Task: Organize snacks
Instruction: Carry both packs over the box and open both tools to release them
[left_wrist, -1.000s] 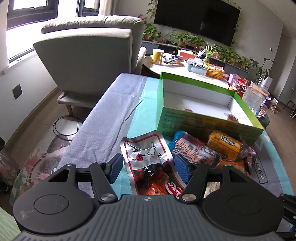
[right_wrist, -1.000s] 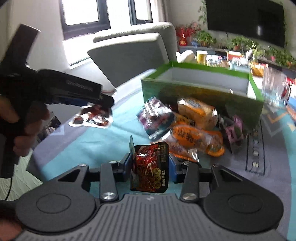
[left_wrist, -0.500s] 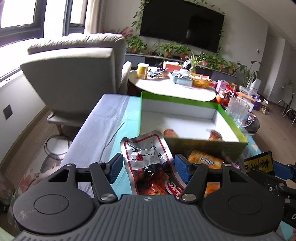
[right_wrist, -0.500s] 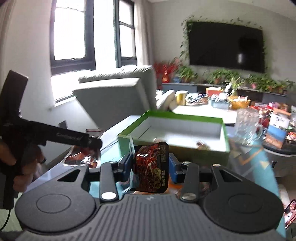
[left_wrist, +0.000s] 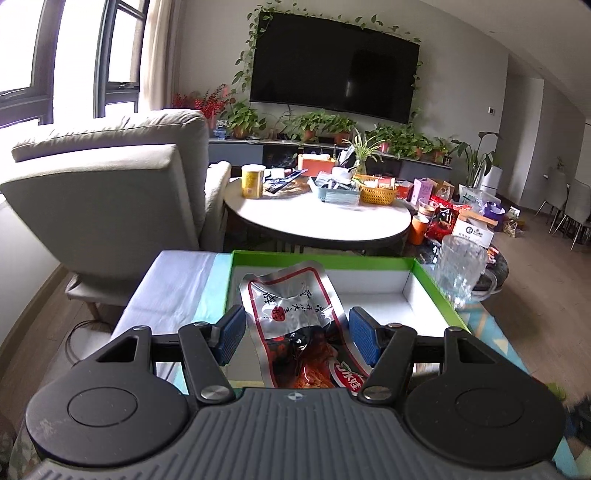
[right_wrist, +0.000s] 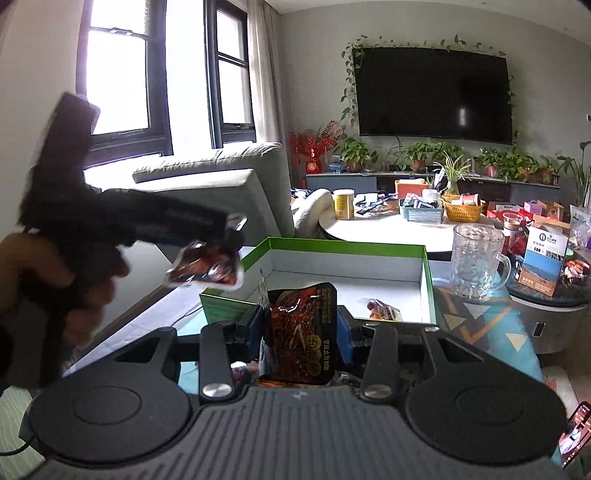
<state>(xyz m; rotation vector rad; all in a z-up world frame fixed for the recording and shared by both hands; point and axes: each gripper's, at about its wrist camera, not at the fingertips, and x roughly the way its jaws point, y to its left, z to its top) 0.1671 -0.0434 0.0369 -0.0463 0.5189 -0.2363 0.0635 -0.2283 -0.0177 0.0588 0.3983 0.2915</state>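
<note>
My left gripper (left_wrist: 297, 328) is shut on a silver pouch (left_wrist: 291, 295) with a red label, held in the air over the near end of the green box (left_wrist: 321, 254). In the right wrist view that gripper (right_wrist: 231, 230), in a person's hand, hangs left of the box (right_wrist: 347, 245) with the pouch (right_wrist: 207, 266) dangling from it. My right gripper (right_wrist: 299, 325) is shut on a dark red snack packet (right_wrist: 301, 332), upright in front of the box's near wall. One small wrapped snack (right_wrist: 380, 310) lies on the box's white floor.
A glass mug (right_wrist: 476, 262) stands just right of the box. Beyond it are a round white table (left_wrist: 317, 218) with a yellow can and baskets, and a grey armchair (left_wrist: 103, 192) to the left. A dark side table (right_wrist: 546, 295) with cartons stands at the right.
Both grippers rose and moved toward the box, each keeping its packet. The left one now hangs over the box's near end. The snack pile on the cloth has dropped out of view.
</note>
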